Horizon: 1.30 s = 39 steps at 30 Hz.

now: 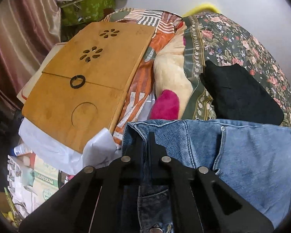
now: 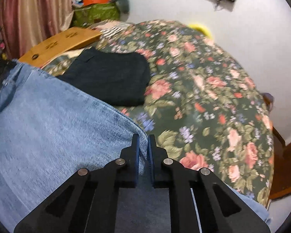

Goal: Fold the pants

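Note:
Light blue jeans (image 1: 252, 155) lie on the floral bedspread (image 1: 232, 38), waistband and fly facing the left wrist camera. My left gripper (image 1: 145, 137) is shut on the jeans' waistband corner at its left end, denim pinched between the black fingers. In the right wrist view the same jeans (image 2: 48, 126) spread to the left, and my right gripper (image 2: 143, 141) is shut on a folded edge of the denim, which bunches between its blue pads. The cloth under both grippers hides the rest of the pants.
Folded black pants (image 1: 240, 93) (image 2: 110, 79) lie on the bedspread (image 2: 203, 97) just beyond the jeans. A wooden lap tray (image 1: 87, 81) rests on bedding to the left, beside a pink and cream plush blanket (image 1: 168, 89). Clutter and curtains fill the far left.

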### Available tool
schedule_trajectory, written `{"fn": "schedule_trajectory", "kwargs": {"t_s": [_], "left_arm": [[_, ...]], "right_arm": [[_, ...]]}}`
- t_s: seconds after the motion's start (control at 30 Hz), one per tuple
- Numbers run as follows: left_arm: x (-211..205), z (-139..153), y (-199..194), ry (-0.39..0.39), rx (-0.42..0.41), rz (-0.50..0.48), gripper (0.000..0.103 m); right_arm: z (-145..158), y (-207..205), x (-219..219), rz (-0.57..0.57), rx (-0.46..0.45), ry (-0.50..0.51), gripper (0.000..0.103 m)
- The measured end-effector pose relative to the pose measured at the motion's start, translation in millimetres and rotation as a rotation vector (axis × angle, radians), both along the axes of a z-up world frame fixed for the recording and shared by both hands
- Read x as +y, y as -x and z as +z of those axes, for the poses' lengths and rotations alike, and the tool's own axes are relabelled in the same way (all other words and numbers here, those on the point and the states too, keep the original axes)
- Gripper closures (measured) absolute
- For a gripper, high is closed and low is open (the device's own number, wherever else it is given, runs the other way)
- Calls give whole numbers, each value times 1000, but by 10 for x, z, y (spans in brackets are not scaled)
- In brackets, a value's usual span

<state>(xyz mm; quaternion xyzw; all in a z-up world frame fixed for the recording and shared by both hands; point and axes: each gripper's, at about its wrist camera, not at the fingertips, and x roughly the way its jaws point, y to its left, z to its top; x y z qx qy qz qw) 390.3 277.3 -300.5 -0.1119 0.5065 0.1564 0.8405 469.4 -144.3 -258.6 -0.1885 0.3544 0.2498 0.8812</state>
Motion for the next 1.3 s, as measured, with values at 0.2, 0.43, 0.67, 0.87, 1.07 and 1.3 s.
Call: {"fn": "schedule_trajectory", "kwargs": {"t_s": [0.2,0.43,0.67,0.87,1.07,1.3], "left_arm": [[-76,229,117,35,-59,-33,100],[-238,729,546,45,-149,-86,100],[-378,1020,1075,48,-210,-144,100],[-452,1047,1569,45,-229,-159,100],[-519,884,2091,14,-222,-163,100],[-572,490,2549,30,-142,-144,100]], "right_arm": [[298,238,-91,-12,-33,-66,96],[617,827,-265,-22,-70,-125,96],[726,1472,-417,-30,-55,-175,96],[664,1963,-532,-40,-32,-204,96],[455,2401,-571,-38,6,-215,96],[93,2725,-577,-53,68,-205,96]]}}
